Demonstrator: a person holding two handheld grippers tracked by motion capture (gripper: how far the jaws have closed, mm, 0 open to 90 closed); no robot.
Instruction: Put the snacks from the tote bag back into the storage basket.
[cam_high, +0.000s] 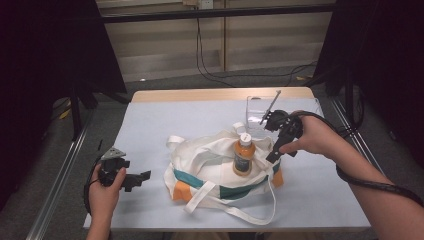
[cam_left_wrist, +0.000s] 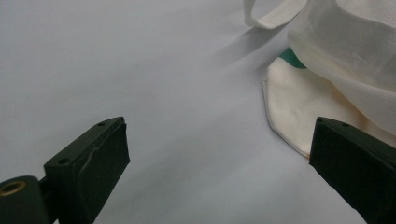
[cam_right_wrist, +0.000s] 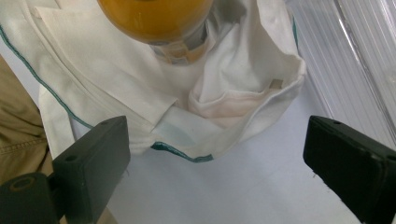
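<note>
Orange bottle with a white cap (cam_high: 243, 156) stands in the white cloth bag (cam_high: 210, 165).
Left hand-held gripper (cam_high: 137, 179) and right hand-held gripper (cam_high: 274, 154) are both spread wide, holding nothing.

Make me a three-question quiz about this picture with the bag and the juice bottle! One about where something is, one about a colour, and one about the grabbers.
1. Where is the bottle?
A. standing on the cloth bag
B. inside the clear box
C. beside the left gripper

2. What colour is the bottle's cap?
A. green
B. white
C. black

3. How do the right gripper's jaws stand?
A. shut on the bottle
B. shut on a strap
C. open

Answers:
1 A: the high view shows it upright amid the bag's folds.
2 B: the cap is white above orange liquid.
3 C: its view shows both jaws wide apart, holding nothing.
</note>
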